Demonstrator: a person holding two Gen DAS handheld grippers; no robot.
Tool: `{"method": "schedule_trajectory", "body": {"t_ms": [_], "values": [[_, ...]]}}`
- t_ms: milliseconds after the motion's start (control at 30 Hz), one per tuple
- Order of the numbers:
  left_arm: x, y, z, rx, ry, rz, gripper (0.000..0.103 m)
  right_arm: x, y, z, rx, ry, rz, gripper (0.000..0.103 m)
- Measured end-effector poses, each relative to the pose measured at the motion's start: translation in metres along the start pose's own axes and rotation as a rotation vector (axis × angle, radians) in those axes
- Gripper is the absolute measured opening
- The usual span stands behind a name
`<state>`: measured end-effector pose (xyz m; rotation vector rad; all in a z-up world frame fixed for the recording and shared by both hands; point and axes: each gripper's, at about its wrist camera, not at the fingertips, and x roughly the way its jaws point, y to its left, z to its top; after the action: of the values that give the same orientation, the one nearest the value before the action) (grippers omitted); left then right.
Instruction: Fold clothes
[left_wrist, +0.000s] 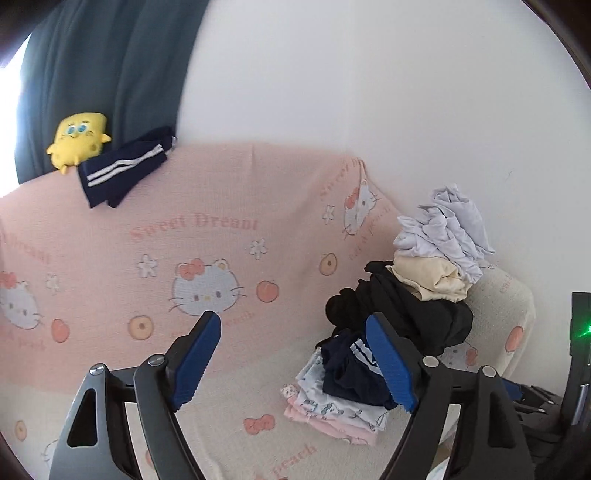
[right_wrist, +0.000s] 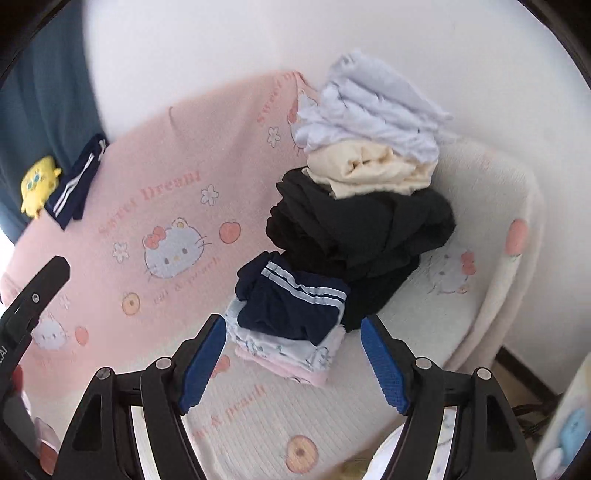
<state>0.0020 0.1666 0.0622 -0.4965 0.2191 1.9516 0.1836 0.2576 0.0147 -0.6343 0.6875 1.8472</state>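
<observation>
Both the left gripper (left_wrist: 295, 354) and right gripper (right_wrist: 293, 360) stand wide apart, holding nothing. Folded navy white-striped shorts (right_wrist: 295, 302) top a small stack of folded printed garments (right_wrist: 284, 354) on the pink cartoon-cat sofa cover (right_wrist: 166, 206), against a crumpled heap of black, cream and white clothes (right_wrist: 365, 199) at the armrest, whose lower layers are hidden.

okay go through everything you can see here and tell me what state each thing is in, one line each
Left hand-held gripper: open, nothing between fingers.
Right hand-held gripper: open, empty.
Navy striped shorts: folded, atop the flat stack.
Patterned clothes: folded, stacked flat.
Black garment: crumpled, unfolded.
Cream garment: bunched on the black one.
White garment: crumpled, topmost.
Second navy shorts: folded on the sofa back.
</observation>
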Motion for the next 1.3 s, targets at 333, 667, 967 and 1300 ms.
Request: {"method": "schedule_trajectory", "body": {"t_ms": [333,667,967,1300], "values": [[-0.043,-0.014,-0.011,0.116,0.014,0.116,0.081,-0.069,0.005,-0.014,-0.068,-0.047,-0.005,0.075],[-0.074,-0.031,-0.022,0.109,0.058,0.019,0.081,-0.111,-0.003,-0.021,-0.110,-0.106,-0.140,0.075],[-0.092,-0.046,-0.025,0.070,0.086,-0.071,0.081,-0.129,-0.016,-0.028,-0.117,-0.128,-0.135,0.075],[-0.092,-0.058,-0.030,0.098,0.126,-0.073,0.081,-0.139,-0.018,-0.031,-0.131,-0.139,-0.127,0.075]]}}
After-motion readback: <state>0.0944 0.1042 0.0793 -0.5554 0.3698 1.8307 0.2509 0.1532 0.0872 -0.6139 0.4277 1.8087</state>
